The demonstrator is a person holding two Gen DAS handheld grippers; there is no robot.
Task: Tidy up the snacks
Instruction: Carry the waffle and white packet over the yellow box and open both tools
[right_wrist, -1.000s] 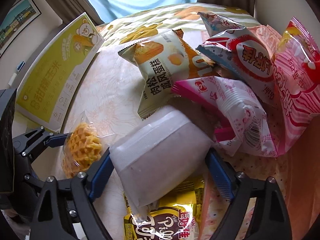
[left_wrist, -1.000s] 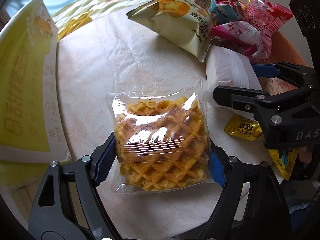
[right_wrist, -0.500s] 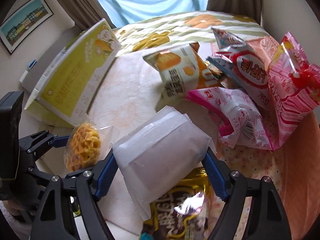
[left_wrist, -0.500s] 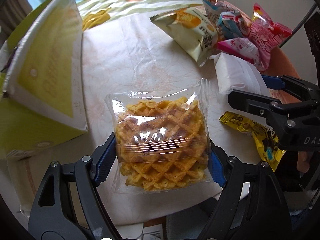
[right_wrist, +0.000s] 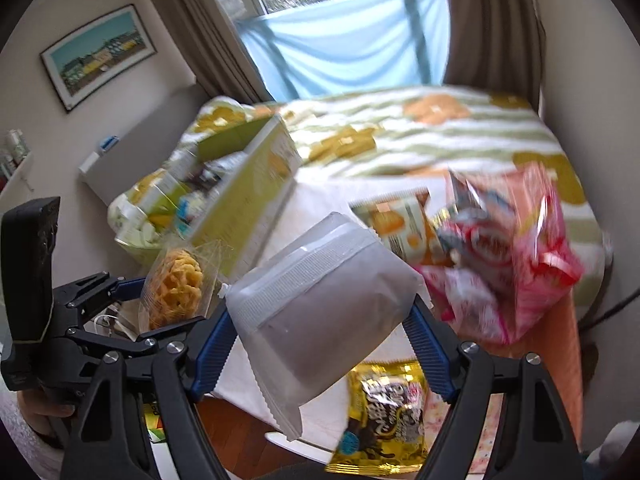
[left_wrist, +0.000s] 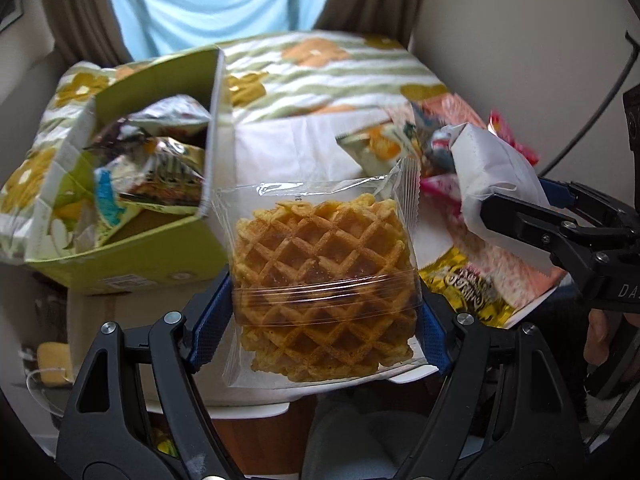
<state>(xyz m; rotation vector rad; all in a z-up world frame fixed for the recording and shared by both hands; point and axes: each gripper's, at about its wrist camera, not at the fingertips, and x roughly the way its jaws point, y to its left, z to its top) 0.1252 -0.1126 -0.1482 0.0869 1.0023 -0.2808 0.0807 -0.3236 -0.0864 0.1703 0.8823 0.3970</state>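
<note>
Snack pile point(right_wrist: 500, 264) blurred, labels unreadable

Your two handheld grippers: black frames, blue pads

Your left gripper point(left_wrist: 324, 312) has black angular arms with triangular cut-outs, silver screw heads at the pivots and ribbed blue pads point(left_wrist: 208, 320) lining its fingers. Your right gripper point(right_wrist: 320, 344) is built the same way, with ribbed blue pads point(right_wrist: 430, 354) and silver screws; seen from the left camera, its black body carries pale letters "DA". A tall black block rises from the left gripper's body in the right camera's view.
</note>
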